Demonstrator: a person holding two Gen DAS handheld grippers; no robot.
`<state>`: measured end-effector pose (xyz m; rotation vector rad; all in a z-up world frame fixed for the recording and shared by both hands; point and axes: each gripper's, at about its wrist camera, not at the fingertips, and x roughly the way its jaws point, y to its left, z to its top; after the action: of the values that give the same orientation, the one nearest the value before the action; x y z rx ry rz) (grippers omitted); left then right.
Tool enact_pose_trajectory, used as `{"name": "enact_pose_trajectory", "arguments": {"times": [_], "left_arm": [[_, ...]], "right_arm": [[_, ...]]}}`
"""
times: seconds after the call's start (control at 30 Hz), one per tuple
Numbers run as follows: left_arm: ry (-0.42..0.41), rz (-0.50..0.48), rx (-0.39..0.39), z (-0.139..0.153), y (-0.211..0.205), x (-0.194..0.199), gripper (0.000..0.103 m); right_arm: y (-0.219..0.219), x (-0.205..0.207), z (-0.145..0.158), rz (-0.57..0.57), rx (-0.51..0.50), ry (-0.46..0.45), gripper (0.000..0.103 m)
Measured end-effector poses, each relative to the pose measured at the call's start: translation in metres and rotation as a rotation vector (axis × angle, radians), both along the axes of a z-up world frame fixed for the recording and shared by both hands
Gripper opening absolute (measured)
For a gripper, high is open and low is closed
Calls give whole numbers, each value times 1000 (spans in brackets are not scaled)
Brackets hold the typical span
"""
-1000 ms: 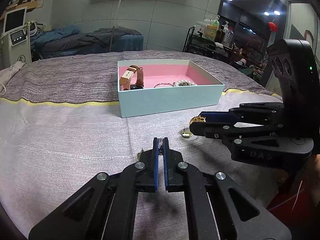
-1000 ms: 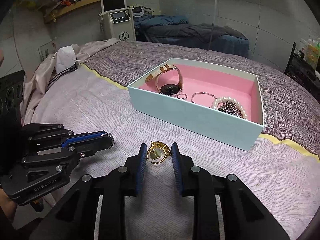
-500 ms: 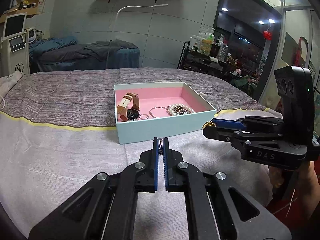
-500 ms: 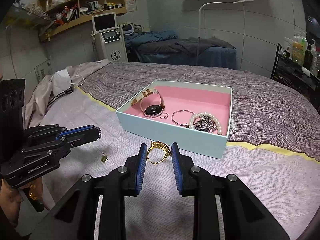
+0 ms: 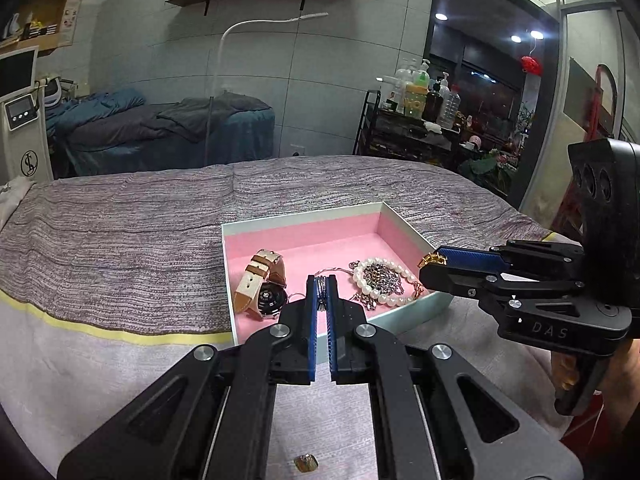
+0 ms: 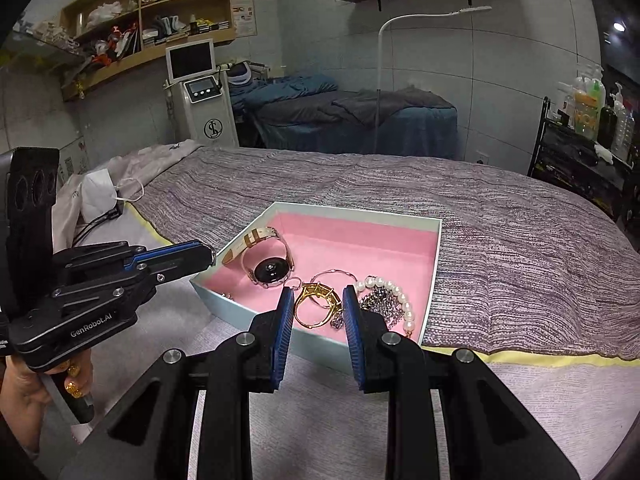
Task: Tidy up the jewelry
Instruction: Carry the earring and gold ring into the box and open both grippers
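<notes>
A pale blue box (image 5: 436,305) with pink lining (image 6: 360,244) stands on the bed. In it lie a watch with a tan strap (image 6: 267,258), a thin silver bangle (image 6: 332,274) and a pearl bracelet (image 6: 390,300). My right gripper (image 6: 316,312) is shut on a gold ring (image 6: 316,305) and holds it above the box's near edge; it also shows in the left wrist view (image 5: 430,270). My left gripper (image 5: 321,292) is shut on a small silver piece (image 5: 321,298), raised in front of the box. A small gold item (image 5: 306,462) lies on the cloth below it.
The bed has a grey-purple knit cover (image 6: 500,232) behind a pale sheet (image 5: 100,364) with a yellow stripe. A white face mask (image 6: 98,196) and cable lie at its left edge. A machine with a screen (image 6: 198,92), another bed and a bottle rack (image 5: 416,120) stand behind.
Both grippers rose from the sheet and moved forward to the box, each still holding its piece. The gold ring went from the cloth to above the box's near edge.
</notes>
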<state>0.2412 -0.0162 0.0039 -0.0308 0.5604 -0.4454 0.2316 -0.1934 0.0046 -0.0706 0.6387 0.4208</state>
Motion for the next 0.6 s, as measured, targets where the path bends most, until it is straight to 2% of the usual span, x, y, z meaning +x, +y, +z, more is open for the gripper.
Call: {"name": "enact_pose_trajectory", "arguments": {"times": [0.27,0.6], "left_arm": [[45,-14,19,-10,-14,33,4],[114,-12,38,-29,-26,54,4]], "right_arm": [[2,29,-6,-29,-2,32,24],[6,53,-19,-52,-33,88,24]]}}
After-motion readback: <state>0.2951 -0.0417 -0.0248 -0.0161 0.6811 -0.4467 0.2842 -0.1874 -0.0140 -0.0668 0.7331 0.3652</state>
